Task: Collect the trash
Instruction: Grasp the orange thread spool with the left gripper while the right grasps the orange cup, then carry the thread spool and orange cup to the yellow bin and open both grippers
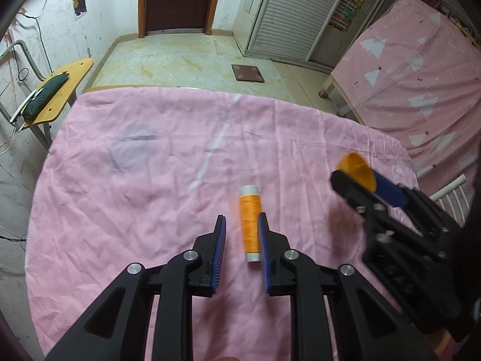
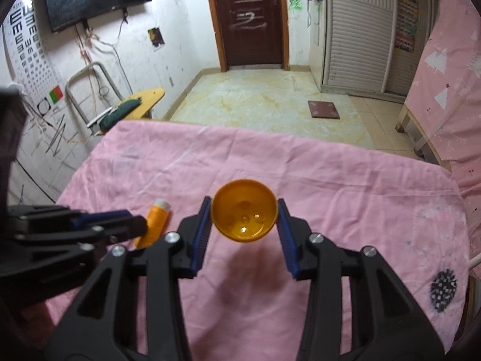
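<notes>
Your left gripper (image 1: 242, 246) hangs low over the pink-clothed counter (image 1: 135, 180), its jaws apart with the orange thread spool (image 1: 249, 222) lying between them. The spool rests flat on the cloth at the lower centre of the left wrist view, its white end caps pointing toward the top and bottom of the frame. It sits closer to the right blue pad (image 1: 264, 252) than to the left one; whether that pad touches the spool, you cannot tell.

Your right gripper (image 2: 243, 234) has its jaws clamped on a small orange cup (image 2: 244, 214), one blue pad pressed against each side of the cup. In the right wrist view the cup sits at frame centre with its open mouth facing the camera and its inner bottom visible. In the left wrist view the same cup shows at the right edge, raised above the cloth.

In the right wrist view the spool appears left of centre, partly hidden behind the left gripper's fingers. A dark speckled patch (image 2: 443, 290) marks the cloth at lower right.
</notes>
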